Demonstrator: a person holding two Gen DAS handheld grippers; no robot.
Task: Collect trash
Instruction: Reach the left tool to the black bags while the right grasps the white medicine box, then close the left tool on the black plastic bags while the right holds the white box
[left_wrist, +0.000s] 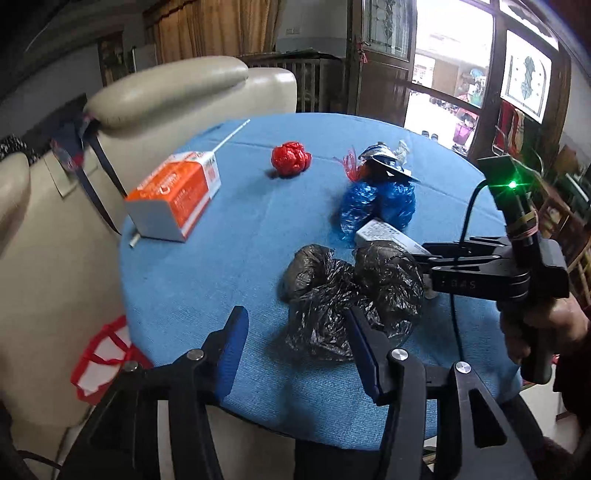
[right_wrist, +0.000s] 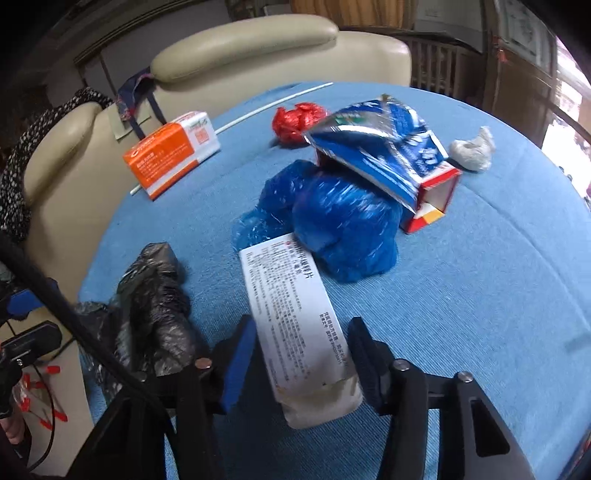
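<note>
Trash lies on a round blue table (left_wrist: 207, 280). My left gripper (left_wrist: 295, 332) is open, its fingers just before a crumpled black plastic bag (left_wrist: 351, 295). My right gripper (right_wrist: 301, 347) stands around a white printed box (right_wrist: 295, 306); the left pad touches it, the right pad has a gap. It also shows in the left wrist view (left_wrist: 428, 266). Beyond lie a blue plastic bag (right_wrist: 343, 229), a torn blue foil carton (right_wrist: 384, 144), a red plastic ball (left_wrist: 290, 158), an orange-and-white box (left_wrist: 177, 195) and a grey wad (right_wrist: 474, 147).
A thin white stick (right_wrist: 273, 105) lies behind the orange box. Cream leather chairs (left_wrist: 177, 96) stand at the table's far left edge. A red-and-white bag (left_wrist: 103, 354) hangs low on the left. A doorway (left_wrist: 443, 74) is beyond the table.
</note>
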